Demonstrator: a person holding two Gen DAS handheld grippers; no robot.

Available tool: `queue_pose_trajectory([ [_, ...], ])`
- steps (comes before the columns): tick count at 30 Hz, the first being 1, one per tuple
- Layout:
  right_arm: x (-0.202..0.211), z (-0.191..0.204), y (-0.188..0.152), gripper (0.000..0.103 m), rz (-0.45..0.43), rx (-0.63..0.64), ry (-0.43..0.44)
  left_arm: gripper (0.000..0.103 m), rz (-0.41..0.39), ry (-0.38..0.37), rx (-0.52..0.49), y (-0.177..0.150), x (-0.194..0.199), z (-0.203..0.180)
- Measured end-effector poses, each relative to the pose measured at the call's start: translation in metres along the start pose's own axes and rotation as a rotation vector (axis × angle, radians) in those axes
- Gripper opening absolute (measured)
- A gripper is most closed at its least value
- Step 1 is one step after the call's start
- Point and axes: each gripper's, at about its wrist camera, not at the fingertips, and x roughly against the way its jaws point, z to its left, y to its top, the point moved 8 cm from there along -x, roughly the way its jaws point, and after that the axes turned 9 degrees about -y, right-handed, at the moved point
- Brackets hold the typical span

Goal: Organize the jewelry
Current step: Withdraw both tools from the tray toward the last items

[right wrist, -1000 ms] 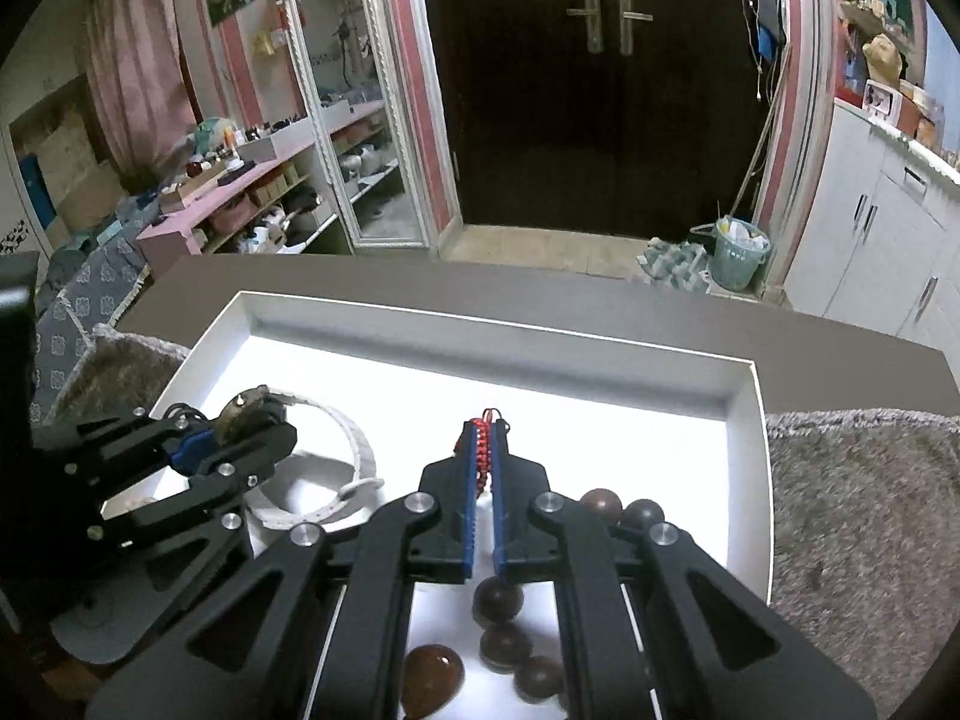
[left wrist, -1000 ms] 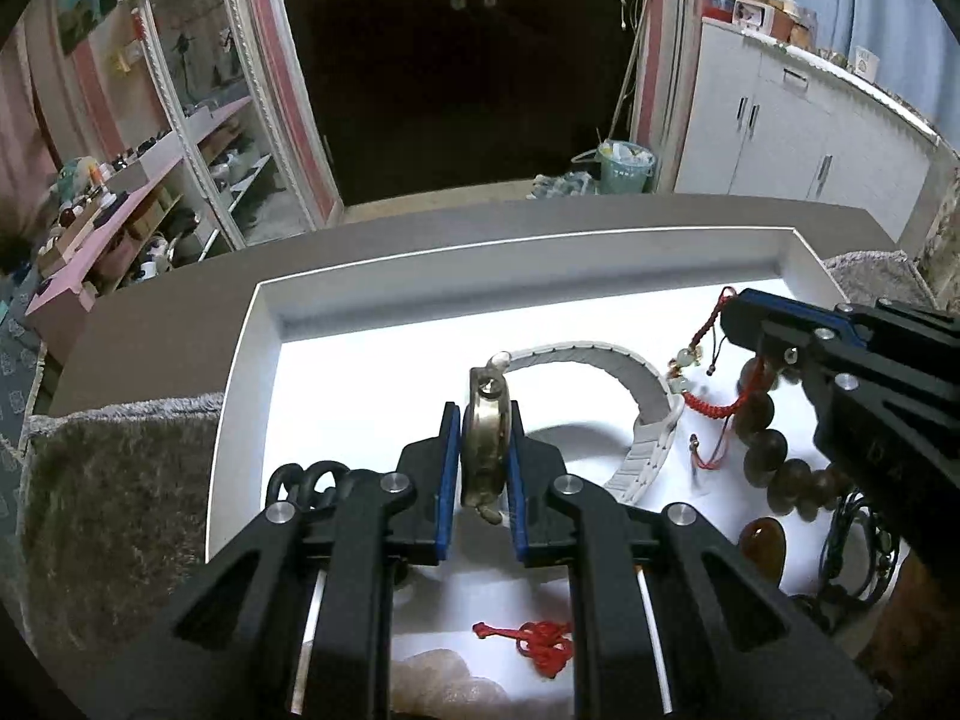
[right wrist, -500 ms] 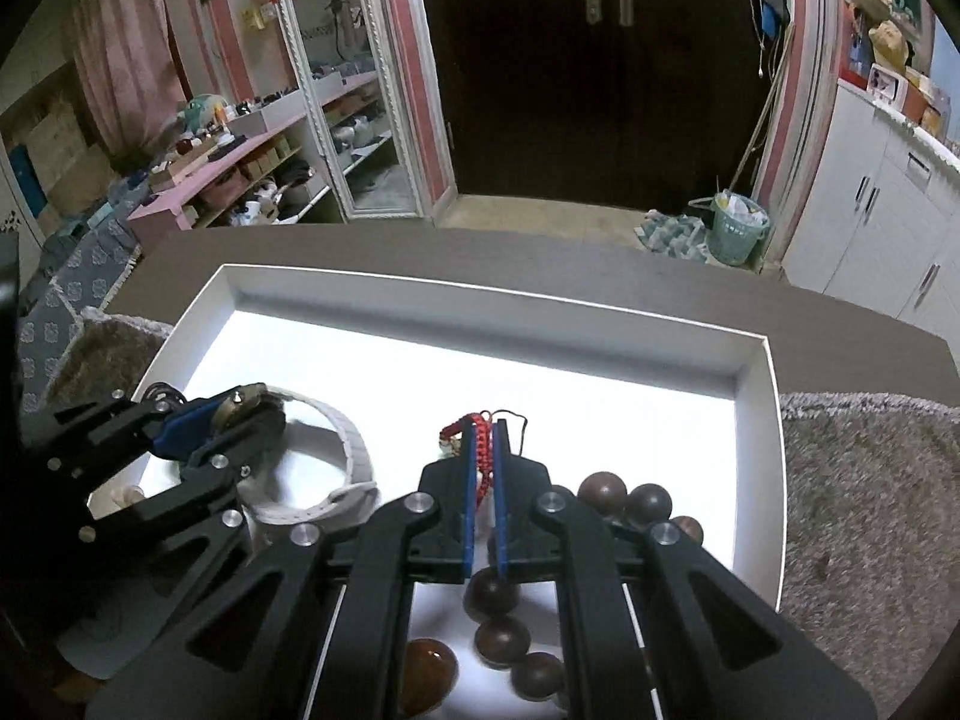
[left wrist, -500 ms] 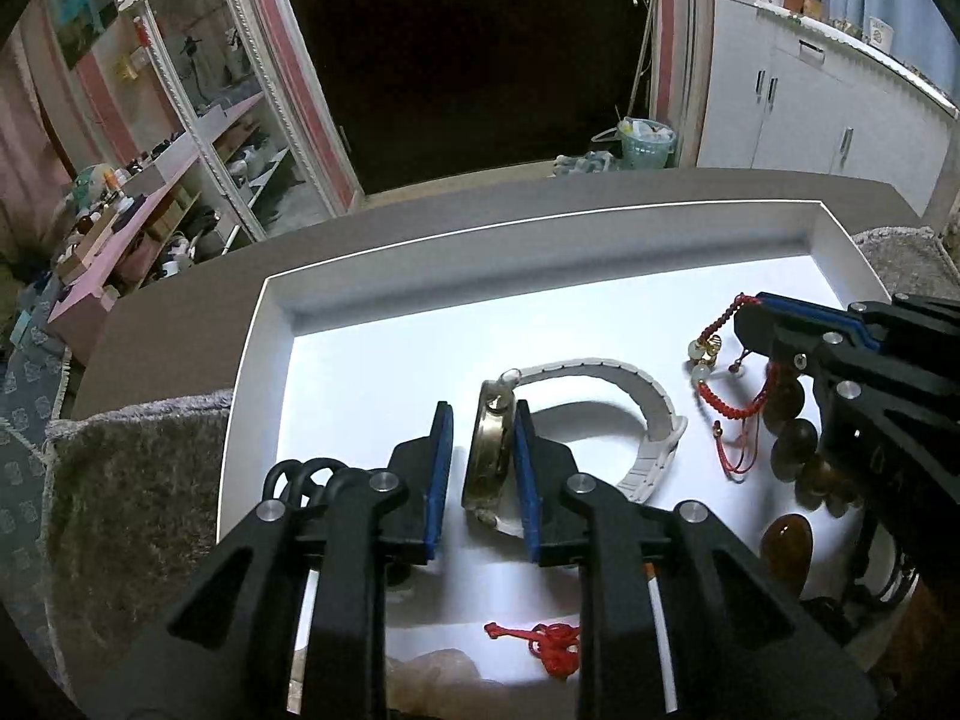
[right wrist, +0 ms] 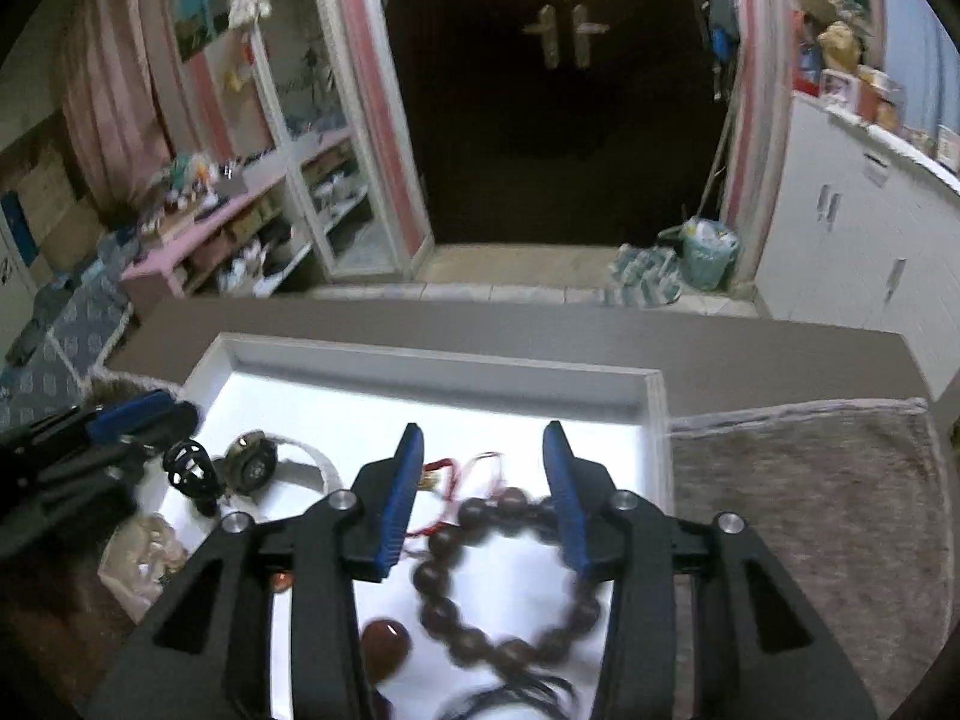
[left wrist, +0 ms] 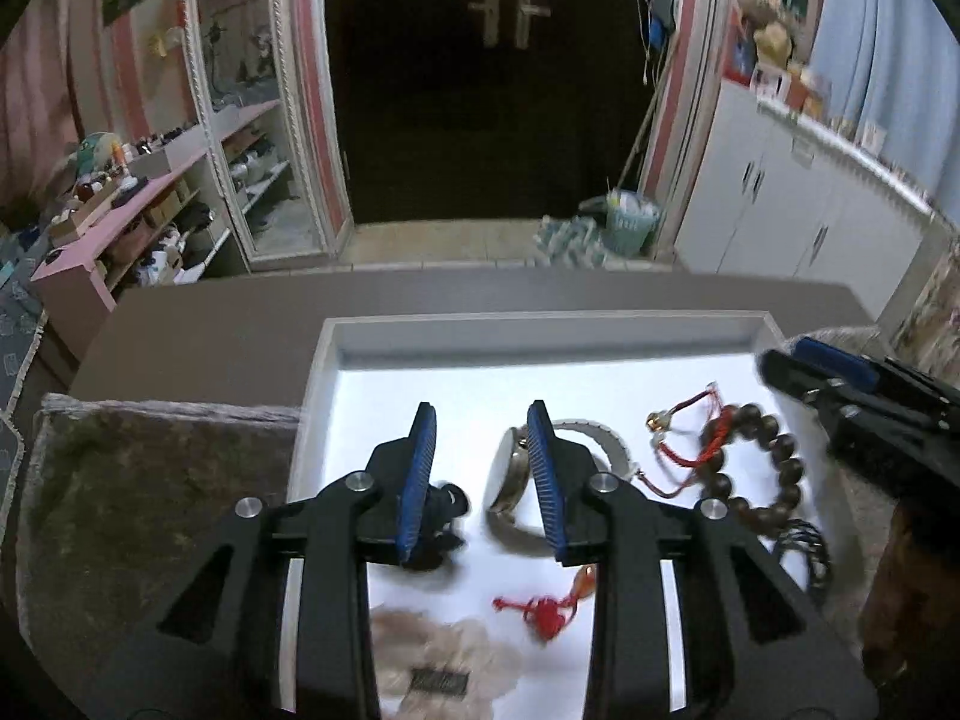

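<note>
Left gripper (left wrist: 480,468): spread wide, gripping nothing; poised above the tray, likely so as to clear the pieces below.
Right gripper (right wrist: 480,495): spread wide too, empty; raised over the bead loop.
White shallow rectangular tray (left wrist: 540,333): set on a grey fuzzy mat (left wrist: 150,480); raised walls presumably there to keep loose pieces together.
Gold-cased watch on a white strap (left wrist: 507,474): lying in the tray under the left jaws, case tipped on edge, propped by its curled strap.
Red cord bracelet with a small gold charm (left wrist: 684,432): sprawled just right of the watch, touching the beads.
Dark brown wooden bead bracelet (right wrist: 510,576): flat in an open loop near the tray's right wall, under the right jaws.
Black hair tie (left wrist: 441,516): at the tray's left side, partly hidden by the left finger.
Red knotted charm (left wrist: 540,609): near edge, blurred.
Progress: everything inside the tray, so apparently far along; final spacing hard to judge.
</note>
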Motion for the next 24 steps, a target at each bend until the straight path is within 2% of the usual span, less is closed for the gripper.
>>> queue_pose_trajectory([
  [4, 0.061, -0.045, -0.002, 0.041, -0.082, 0.01, -0.052, 0.032, -0.045, 0.013, -0.034, -0.009, 0.049, -0.001],
  [7, 0.111, -0.085, -0.028, 0.041, -0.132, -0.004, -0.107, 0.036, -0.065, 0.006, -0.049, -0.029, 0.08, -0.018],
  [9, 0.135, -0.106, -0.047, 0.041, -0.155, -0.013, -0.126, 0.037, -0.06, -0.006, -0.059, -0.054, 0.097, -0.029],
  [10, 0.151, -0.118, -0.066, 0.041, -0.16, -0.019, -0.142, 0.038, -0.055, -0.014, -0.058, -0.067, 0.104, -0.033],
  [13, 0.173, -0.143, -0.109, 0.042, -0.145, -0.025, -0.163, 0.039, -0.021, -0.053, -0.048, -0.116, 0.116, -0.051],
  [16, 0.18, -0.158, -0.161, 0.042, -0.086, -0.04, -0.155, 0.04, 0.016, -0.094, -0.031, -0.161, 0.116, -0.07],
  [19, 0.169, -0.17, -0.198, 0.042, -0.024, -0.047, -0.136, 0.04, 0.047, -0.118, 0.004, -0.193, 0.108, -0.082],
  [22, 0.156, -0.171, -0.216, 0.042, 0.014, -0.042, -0.115, 0.04, 0.086, -0.126, 0.004, -0.216, 0.098, -0.092],
  [24, 0.15, -0.166, -0.218, 0.042, 0.022, -0.017, -0.09, 0.04, 0.089, -0.125, -0.006, -0.22, 0.096, -0.096],
])
